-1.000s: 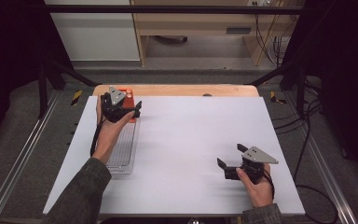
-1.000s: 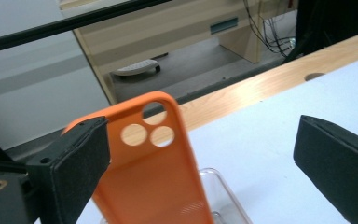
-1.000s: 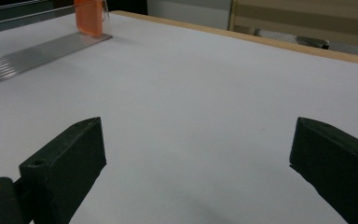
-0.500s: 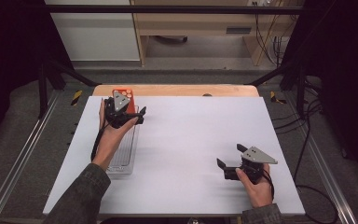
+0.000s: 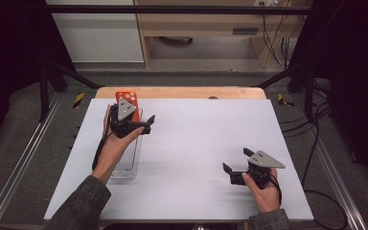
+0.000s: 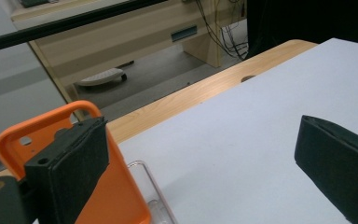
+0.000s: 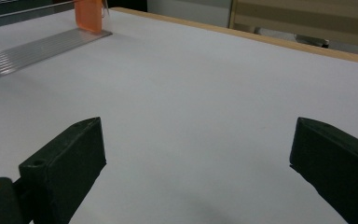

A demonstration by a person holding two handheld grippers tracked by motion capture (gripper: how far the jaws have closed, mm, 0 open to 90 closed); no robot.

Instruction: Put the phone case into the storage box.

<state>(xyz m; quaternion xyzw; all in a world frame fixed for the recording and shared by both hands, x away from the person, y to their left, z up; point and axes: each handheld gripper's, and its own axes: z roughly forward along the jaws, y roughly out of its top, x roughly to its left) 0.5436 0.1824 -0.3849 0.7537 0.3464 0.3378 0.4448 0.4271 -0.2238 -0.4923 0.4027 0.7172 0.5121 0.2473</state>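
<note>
The left gripper, jaws spread, has moved toward the worktop's far edge beside the orange phone case; the right gripper stays released.

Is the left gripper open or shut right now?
Open. The left gripper has its jaws wide apart, white table between them; the orange case sits behind one jaw.

Left gripper farther from person.

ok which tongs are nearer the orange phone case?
Left. The left tongs are open right beside the orange phone case, which stands in the clear tray. The right tongs are open far across the white table.
</note>
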